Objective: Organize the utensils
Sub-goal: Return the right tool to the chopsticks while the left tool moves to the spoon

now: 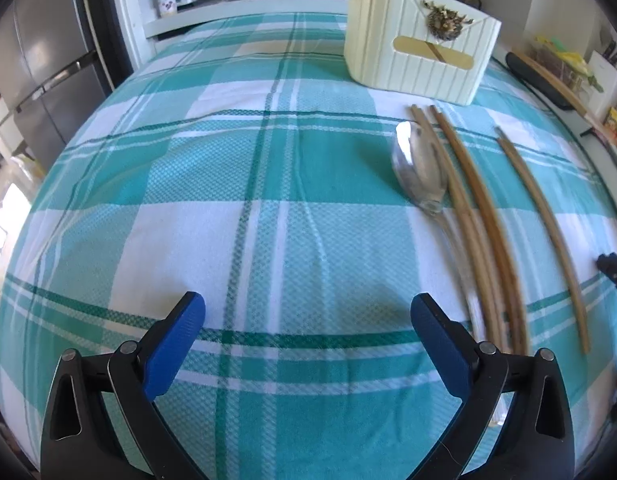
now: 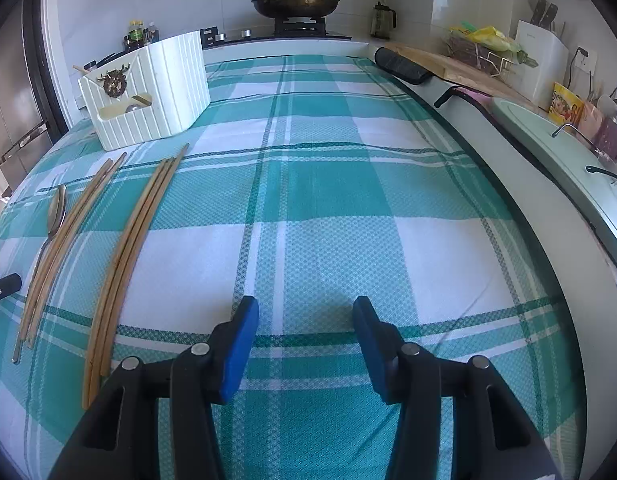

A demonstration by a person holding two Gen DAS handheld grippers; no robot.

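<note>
A metal spoon lies on the teal checked cloth beside several wooden chopsticks. A cream ribbed utensil holder stands behind them. My left gripper is open and empty, low over the cloth, left of the spoon and chopsticks. In the right wrist view the spoon, two bundles of chopsticks and the holder are at the left. My right gripper is open and empty, to the right of the chopsticks.
A frying pan sits on the stove at the back. A cutting board, a knife block and a sink run along the right counter. A fridge stands at the far left.
</note>
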